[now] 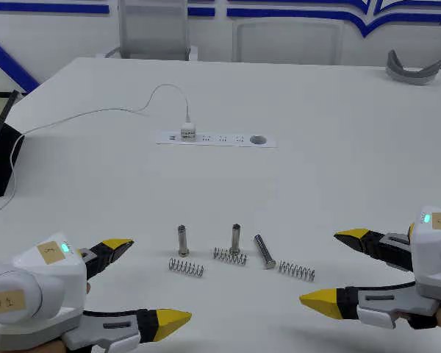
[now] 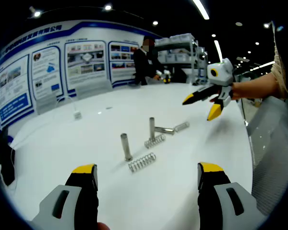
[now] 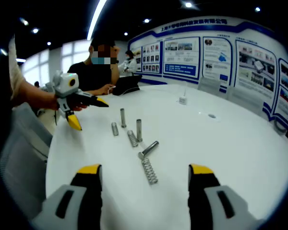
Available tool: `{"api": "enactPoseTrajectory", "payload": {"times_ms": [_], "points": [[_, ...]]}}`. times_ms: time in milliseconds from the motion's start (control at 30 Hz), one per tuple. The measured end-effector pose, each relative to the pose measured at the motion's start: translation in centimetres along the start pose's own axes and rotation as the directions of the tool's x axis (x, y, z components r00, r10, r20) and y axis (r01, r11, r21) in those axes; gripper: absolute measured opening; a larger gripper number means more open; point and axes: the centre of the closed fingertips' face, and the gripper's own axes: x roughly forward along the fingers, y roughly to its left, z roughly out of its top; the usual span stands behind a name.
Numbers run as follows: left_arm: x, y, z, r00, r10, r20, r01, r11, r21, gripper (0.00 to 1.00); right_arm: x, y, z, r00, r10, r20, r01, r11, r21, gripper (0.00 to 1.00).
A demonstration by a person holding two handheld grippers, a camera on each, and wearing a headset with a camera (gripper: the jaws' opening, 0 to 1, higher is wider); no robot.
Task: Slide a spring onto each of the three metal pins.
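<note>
Holding both pairs of fingers (image 1: 169, 318) wide open and empty, we see the flat-lying right spring (image 1: 297, 271) nearest our right gripper (image 1: 320, 267).

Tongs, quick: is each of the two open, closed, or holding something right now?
Left tongs: open, holding nothing.
Right tongs: open, holding nothing.

Silver pins (image 1: 235, 239) and silver coil springs (image 1: 186, 268) lie on a plain white counter (image 1: 338, 147). The left hand-held gripper (image 1: 153, 280) and right hand-held gripper (image 1: 327, 267) are white, with black jaws tipped yellow and green lights. Toward the counter's far edge, a white power strip (image 1: 217, 138) and white cable (image 1: 95, 114); blue bands stripe the white wall (image 1: 59, 29).
</note>
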Motion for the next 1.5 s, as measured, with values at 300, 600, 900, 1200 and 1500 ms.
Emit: {"api": "enactPoseTrajectory", "payload": {"times_ms": [300,600,900,1200,1500], "points": [[0.0,-0.1,0.0,1.0,-0.001,0.001,0.001,1.0,0.001,0.87,0.0,0.0,0.0,1.0,-0.003,0.001,0.003,1.0,-0.001,0.75],[0.0,-0.1,0.2,1.0,0.003,0.004,-0.003,1.0,0.0,0.87,0.0,0.0,0.2,1.0,-0.004,0.001,0.004,1.0,-0.001,0.74],[0.0,-0.1,0.2,1.0,0.005,0.006,-0.005,1.0,-0.003,0.87,0.1,-0.4,0.4,0.9999,-0.011,-0.004,0.011,1.0,0.017,0.71],[0.0,0.0,0.3,0.9999,0.008,0.009,-0.008,1.0,-0.004,0.87,1.1,-1.0,1.5,0.9994,-0.001,-0.034,0.003,0.999,0.038,0.6],[-0.1,0.2,0.3,0.9998,0.015,0.012,-0.015,1.0,-0.008,0.87,2.7,-1.5,2.6,0.9973,-0.005,-0.073,0.009,0.999,0.053,0.52]]}}
